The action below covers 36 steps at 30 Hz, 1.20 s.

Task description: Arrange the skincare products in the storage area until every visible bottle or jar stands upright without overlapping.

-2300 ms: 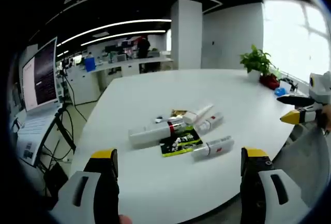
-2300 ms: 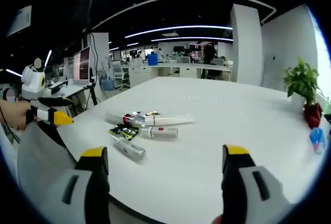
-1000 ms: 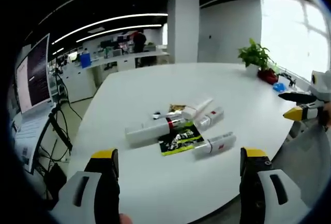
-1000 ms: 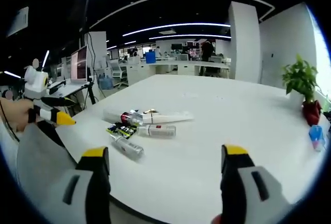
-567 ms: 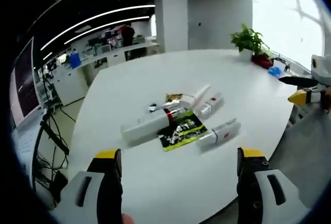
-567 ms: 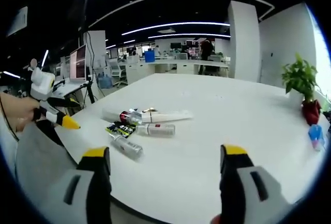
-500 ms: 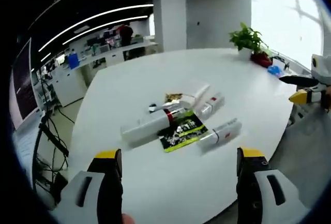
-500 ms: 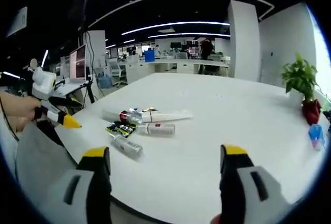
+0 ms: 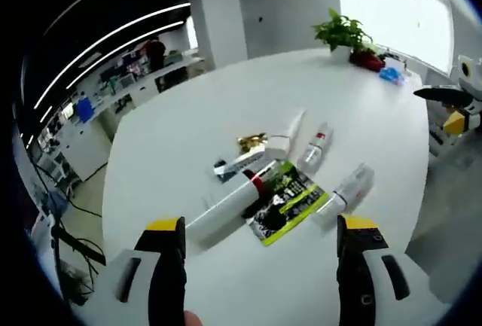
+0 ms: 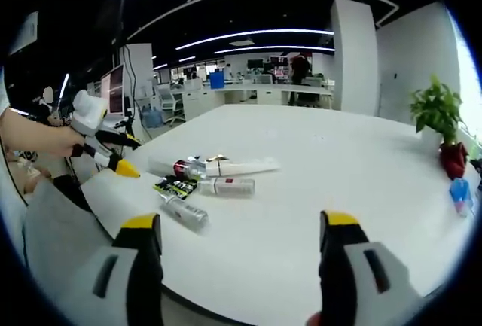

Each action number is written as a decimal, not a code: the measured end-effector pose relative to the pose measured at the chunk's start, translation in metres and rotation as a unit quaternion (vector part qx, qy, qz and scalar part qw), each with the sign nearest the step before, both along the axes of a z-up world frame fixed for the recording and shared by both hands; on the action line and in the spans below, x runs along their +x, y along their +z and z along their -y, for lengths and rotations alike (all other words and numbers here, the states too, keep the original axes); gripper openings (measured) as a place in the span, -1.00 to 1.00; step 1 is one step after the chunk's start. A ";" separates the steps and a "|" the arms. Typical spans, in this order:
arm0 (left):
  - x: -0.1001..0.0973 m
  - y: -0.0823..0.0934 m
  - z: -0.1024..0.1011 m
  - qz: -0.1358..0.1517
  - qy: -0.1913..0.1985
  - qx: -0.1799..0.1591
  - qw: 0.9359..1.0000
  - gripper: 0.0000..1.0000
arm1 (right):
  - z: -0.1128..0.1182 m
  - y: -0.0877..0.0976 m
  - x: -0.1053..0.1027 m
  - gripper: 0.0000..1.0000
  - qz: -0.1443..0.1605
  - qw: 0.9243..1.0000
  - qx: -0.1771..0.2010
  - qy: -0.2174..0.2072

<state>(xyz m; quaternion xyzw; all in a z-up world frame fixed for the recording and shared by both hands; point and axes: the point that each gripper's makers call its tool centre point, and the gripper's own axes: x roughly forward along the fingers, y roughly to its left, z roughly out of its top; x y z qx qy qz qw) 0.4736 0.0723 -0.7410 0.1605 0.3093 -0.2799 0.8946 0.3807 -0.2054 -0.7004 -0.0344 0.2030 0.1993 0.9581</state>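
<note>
Left gripper view: tubes (image 9: 248, 190) perhaps mid-table (image 9: 173, 126).

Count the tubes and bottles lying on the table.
4, all lying flat: red-banded long tube, slim white tube beyond it, red-labelled bottle beside that, clear bottle past the green sachet. Smaller items may be hidden among them.

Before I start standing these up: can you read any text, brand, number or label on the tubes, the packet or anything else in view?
None can be read.
Black and green packet: pale lettering, too blurred.
Long white tube: red band, no legible words.
Small tube: red mark, too small.
Clear tube: no readable print.
White tube: red spot, unreadable.
Monitor: screen content too small.
</note>
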 end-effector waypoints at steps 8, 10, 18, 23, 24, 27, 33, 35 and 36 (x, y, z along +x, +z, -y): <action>0.026 -0.014 0.003 -0.014 -0.024 0.030 0.999 0.48 | 0.001 -0.002 0.000 0.72 -0.006 1.000 0.002 -0.002; 0.031 -0.019 0.004 -0.018 -0.026 0.035 0.999 0.44 | 0.001 -0.003 0.000 0.71 -0.006 1.000 0.001 -0.003; 0.045 -0.030 0.009 -0.031 -0.058 0.051 0.997 0.35 | 0.002 -0.005 0.000 0.71 -0.015 1.000 0.000 -0.006; 0.058 -0.033 0.009 -0.038 -0.080 0.065 0.994 0.32 | 0.003 -0.006 0.001 0.70 -0.020 1.000 0.001 -0.011; 0.060 -0.033 0.009 -0.040 -0.086 0.070 0.993 0.31 | 0.003 -0.006 0.001 0.70 -0.020 1.000 0.001 -0.011; 0.066 -0.034 0.009 -0.042 -0.095 0.080 0.991 0.28 | 0.002 -0.007 0.001 0.70 -0.023 1.000 -0.001 -0.011; 0.072 -0.043 0.014 -0.064 -0.126 0.103 0.985 0.26 | 0.002 -0.008 0.001 0.69 -0.027 1.000 -0.002 -0.013; 0.073 -0.047 0.014 -0.073 -0.138 0.115 0.981 0.23 | 0.003 -0.008 0.001 0.69 -0.028 1.000 -0.002 -0.014; 0.073 -0.048 0.014 -0.075 -0.142 0.119 0.980 0.22 | 0.003 -0.008 0.001 0.69 -0.028 0.999 -0.002 -0.015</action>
